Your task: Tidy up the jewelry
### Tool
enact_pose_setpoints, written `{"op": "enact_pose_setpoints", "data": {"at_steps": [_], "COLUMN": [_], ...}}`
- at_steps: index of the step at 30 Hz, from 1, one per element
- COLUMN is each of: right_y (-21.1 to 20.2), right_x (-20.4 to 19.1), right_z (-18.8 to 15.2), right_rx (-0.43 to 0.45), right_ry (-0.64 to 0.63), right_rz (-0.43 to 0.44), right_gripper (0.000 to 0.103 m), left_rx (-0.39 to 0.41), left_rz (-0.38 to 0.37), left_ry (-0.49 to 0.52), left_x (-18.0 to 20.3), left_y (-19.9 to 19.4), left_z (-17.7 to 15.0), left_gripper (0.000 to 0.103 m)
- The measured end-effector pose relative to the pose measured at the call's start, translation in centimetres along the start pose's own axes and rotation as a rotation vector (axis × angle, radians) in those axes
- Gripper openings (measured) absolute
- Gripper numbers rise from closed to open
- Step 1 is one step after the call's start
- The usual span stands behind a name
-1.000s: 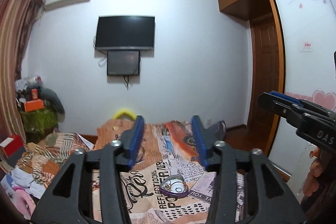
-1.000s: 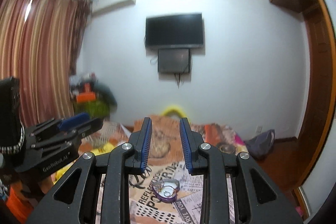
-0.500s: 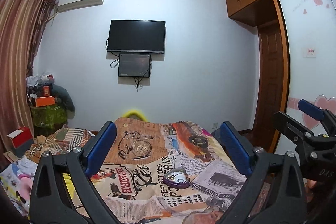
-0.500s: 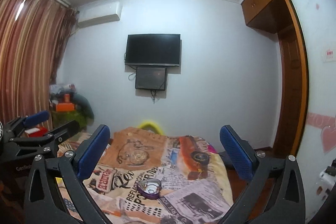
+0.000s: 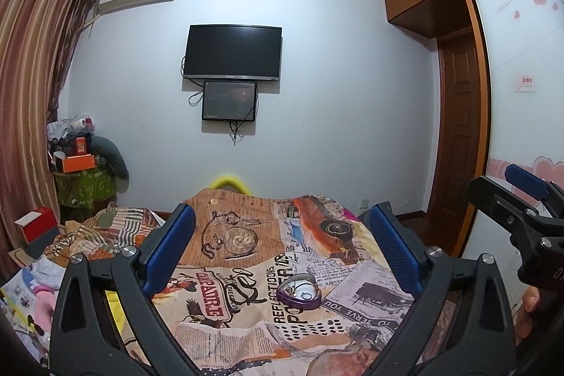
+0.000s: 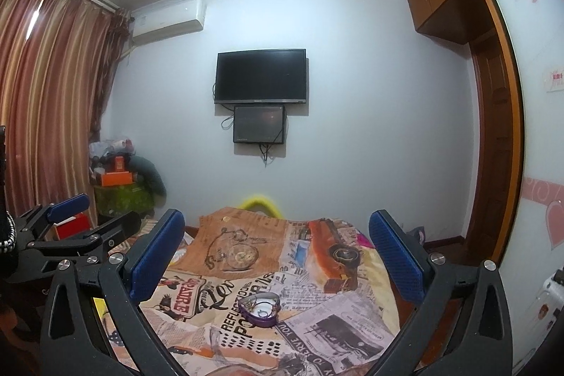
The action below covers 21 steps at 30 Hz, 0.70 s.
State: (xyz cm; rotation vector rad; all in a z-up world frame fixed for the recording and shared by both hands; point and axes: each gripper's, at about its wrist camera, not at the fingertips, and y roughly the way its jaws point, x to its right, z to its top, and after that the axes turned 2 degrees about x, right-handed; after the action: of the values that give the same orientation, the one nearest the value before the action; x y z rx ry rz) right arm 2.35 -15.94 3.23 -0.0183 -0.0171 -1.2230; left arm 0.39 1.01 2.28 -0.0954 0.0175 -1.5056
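Note:
A purple heart-shaped jewelry box [image 5: 299,292] lies open on the printed bed cover, with small rings and chains inside; it also shows in the right wrist view [image 6: 260,309]. My left gripper [image 5: 282,249] is wide open and empty, held above and short of the box. My right gripper [image 6: 276,252] is wide open and empty, also above the box. Each gripper shows at the edge of the other's view: the right one [image 5: 525,199] and the left one [image 6: 67,228].
The bed cover [image 5: 229,305] has newspaper and pocket-watch prints. Cluttered cloth and a red box [image 5: 35,228] lie to the left. A wall TV [image 5: 234,53], curtains [image 6: 46,94] on the left and a wardrobe [image 5: 458,129] on the right surround the bed.
Both grippers have opened from nearly shut to wide open. Both have tilted up slightly and steadied over the bed.

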Motion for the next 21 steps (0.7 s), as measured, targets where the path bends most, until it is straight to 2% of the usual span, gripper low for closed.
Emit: {"op": "enact_pose_setpoints", "data": {"at_steps": [21], "right_y": [0.15], "right_x": [0.63], "right_z": [-0.17], "right_rx": [-0.041], "right_ry": [0.018], "right_rz": [0.007], "right_gripper": [0.103], "left_rx": [-0.011], "left_rz": [0.013], "left_ry": [0.014], "left_x": [0.43], "left_y": [0.32], "left_z": [-0.43], "left_gripper": [0.099]}}
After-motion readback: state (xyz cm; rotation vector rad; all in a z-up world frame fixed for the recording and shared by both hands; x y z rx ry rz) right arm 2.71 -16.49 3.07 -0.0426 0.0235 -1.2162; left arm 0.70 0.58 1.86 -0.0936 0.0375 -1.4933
